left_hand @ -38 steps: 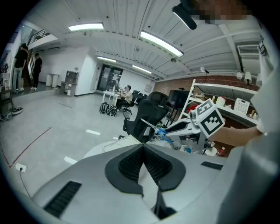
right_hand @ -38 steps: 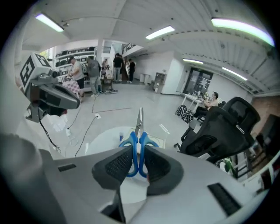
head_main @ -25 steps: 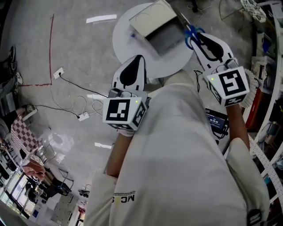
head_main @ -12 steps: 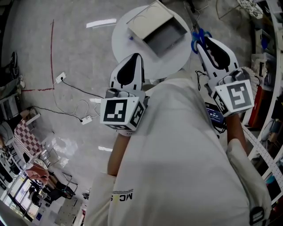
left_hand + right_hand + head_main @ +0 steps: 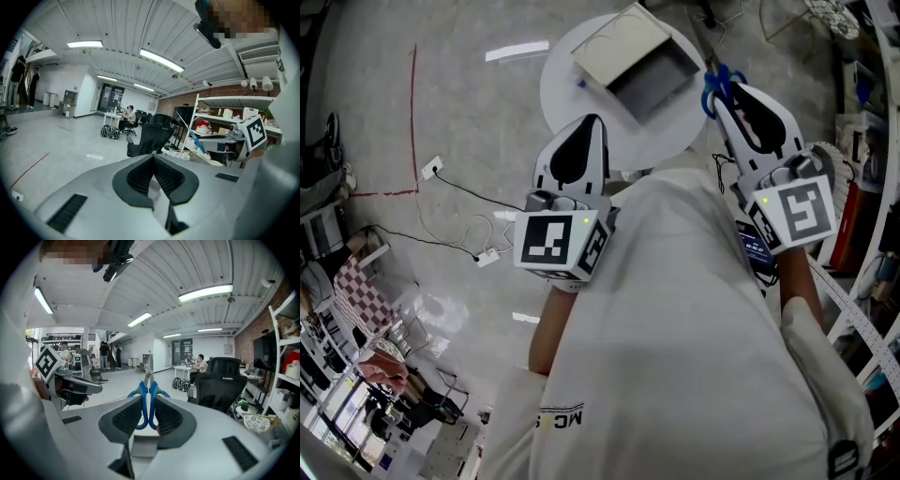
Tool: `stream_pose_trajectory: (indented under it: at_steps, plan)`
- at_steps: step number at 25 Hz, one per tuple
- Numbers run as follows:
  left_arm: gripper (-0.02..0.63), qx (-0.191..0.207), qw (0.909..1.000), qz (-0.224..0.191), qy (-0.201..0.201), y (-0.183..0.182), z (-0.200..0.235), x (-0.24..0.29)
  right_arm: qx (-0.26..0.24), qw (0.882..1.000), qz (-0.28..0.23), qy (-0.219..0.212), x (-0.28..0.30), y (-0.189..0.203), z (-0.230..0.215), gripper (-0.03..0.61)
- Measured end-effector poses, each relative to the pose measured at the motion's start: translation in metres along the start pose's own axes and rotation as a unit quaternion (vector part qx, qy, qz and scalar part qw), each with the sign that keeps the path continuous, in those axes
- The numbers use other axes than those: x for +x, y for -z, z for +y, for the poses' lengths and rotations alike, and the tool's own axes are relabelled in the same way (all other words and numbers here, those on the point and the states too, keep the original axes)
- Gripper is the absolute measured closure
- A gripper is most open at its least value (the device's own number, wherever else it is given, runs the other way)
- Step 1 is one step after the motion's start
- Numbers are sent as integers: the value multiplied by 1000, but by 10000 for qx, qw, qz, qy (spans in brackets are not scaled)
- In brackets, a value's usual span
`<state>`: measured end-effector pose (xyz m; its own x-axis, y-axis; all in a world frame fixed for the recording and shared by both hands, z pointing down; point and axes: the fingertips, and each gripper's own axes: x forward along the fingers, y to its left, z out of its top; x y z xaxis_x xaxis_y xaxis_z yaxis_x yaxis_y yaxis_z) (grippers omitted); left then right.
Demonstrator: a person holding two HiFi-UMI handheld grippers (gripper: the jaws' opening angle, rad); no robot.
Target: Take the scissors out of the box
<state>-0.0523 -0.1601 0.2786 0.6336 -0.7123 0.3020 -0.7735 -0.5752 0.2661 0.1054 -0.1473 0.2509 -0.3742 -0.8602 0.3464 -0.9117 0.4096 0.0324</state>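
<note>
One pair of scissors (image 5: 146, 401) with blue handles sits clamped by those handles in the right tongs (image 5: 149, 411), blades pointing away from the tongs. In the head view it is clear of the one open box (image 5: 623, 45), just past the right edge of the single round white desk (image 5: 572, 103). The box lies toward the desk's far side, with bare top on the near and left parts. The left tongs (image 5: 152, 171) are pressed together with nothing between them, near the desk's near edge.
</note>
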Motion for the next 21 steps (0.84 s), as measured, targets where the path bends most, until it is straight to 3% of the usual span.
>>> stream_pose_trajectory:
  at_steps: [21]
  plan:
    - [603,-20,10000,-4,53,3,-5,-6,-35,10000,40,8,-7,3,5,431]
